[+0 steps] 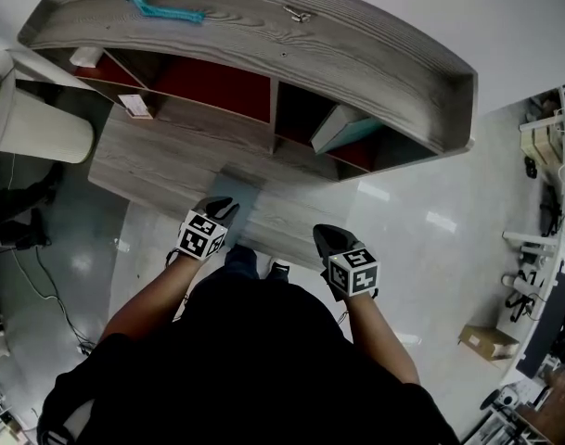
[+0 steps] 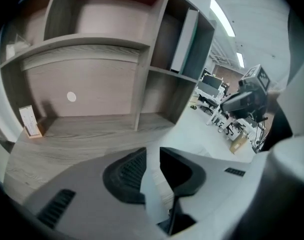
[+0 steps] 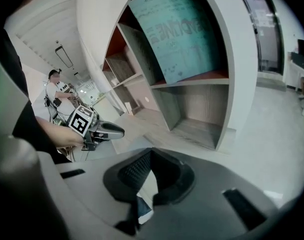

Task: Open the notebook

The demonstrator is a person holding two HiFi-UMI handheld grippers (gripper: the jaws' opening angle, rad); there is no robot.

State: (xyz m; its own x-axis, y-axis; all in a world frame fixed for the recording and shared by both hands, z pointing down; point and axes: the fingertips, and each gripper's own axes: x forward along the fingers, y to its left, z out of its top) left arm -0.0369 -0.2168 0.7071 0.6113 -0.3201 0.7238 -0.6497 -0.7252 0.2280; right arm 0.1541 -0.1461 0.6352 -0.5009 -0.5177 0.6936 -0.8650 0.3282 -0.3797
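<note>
A flat grey notebook [image 1: 242, 189] lies closed near the front edge of the wooden desk [image 1: 161, 170]. My left gripper [image 1: 220, 211] hovers over the notebook's near end, pointing down at it. In the left gripper view its jaws [image 2: 152, 170] stand a narrow gap apart, with only a pale grey surface showing between them. My right gripper [image 1: 330, 240] hangs off the desk's front edge, over the floor to the right of the notebook. Its fingertips [image 3: 150, 155] meet with nothing between them. Each gripper shows in the other's view: the left one [image 3: 110, 130], the right one [image 2: 240, 102].
A curved shelf unit [image 1: 291, 58] rises at the back of the desk. A teal book [image 1: 345, 130] [image 3: 184, 31] leans in its right compartment. A small card stand [image 1: 134, 107] [image 2: 30, 121] sits at the desk's left. A teal object [image 1: 161, 7] lies on top.
</note>
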